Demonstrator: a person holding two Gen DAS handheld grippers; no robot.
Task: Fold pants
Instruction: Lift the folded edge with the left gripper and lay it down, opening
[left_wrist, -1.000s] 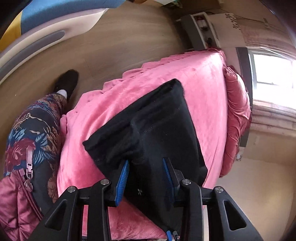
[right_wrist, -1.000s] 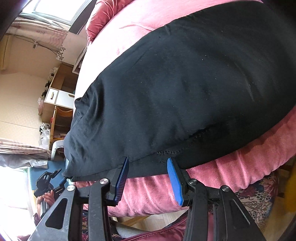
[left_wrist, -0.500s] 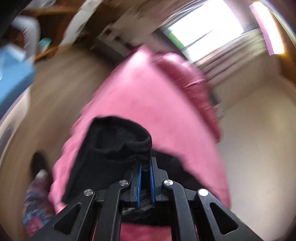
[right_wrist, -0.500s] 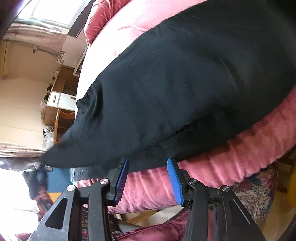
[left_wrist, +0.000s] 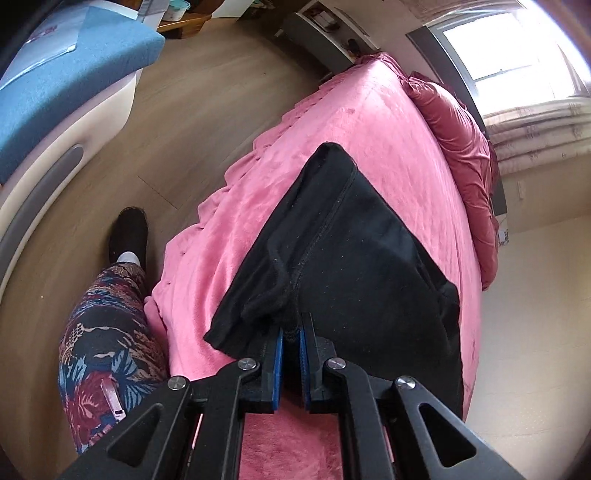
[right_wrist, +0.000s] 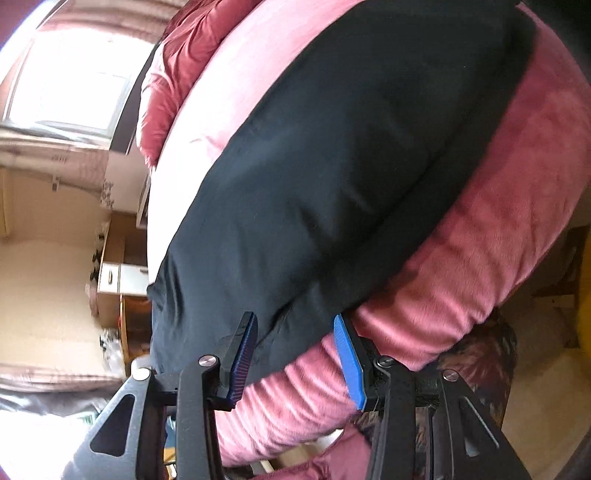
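Note:
Black pants (left_wrist: 354, 254) lie partly folded on a pink bed cover (left_wrist: 373, 118). My left gripper (left_wrist: 290, 332) is shut on a bunched edge of the pants near the bed's front edge, with a cord and seam just beyond the fingertips. In the right wrist view the same pants (right_wrist: 332, 177) spread wide over the bed. My right gripper (right_wrist: 295, 328) is open, its blue pads (right_wrist: 349, 354) straddling the near edge of the pants without pinching it.
A dark pink pillow (left_wrist: 461, 147) lies along the bed's far side under a window. The person's floral-trousered leg (left_wrist: 107, 332) and black shoe (left_wrist: 129, 236) stand at the left on the wood floor. A blue-topped couch (left_wrist: 62, 66) is beyond. A desk with drawers (right_wrist: 118, 284) shows in the right wrist view.
My left gripper has shut on the pants' edge, swung up with it and come back down over the bed. The right gripper stays open and has shifted a little along the pants' edge.

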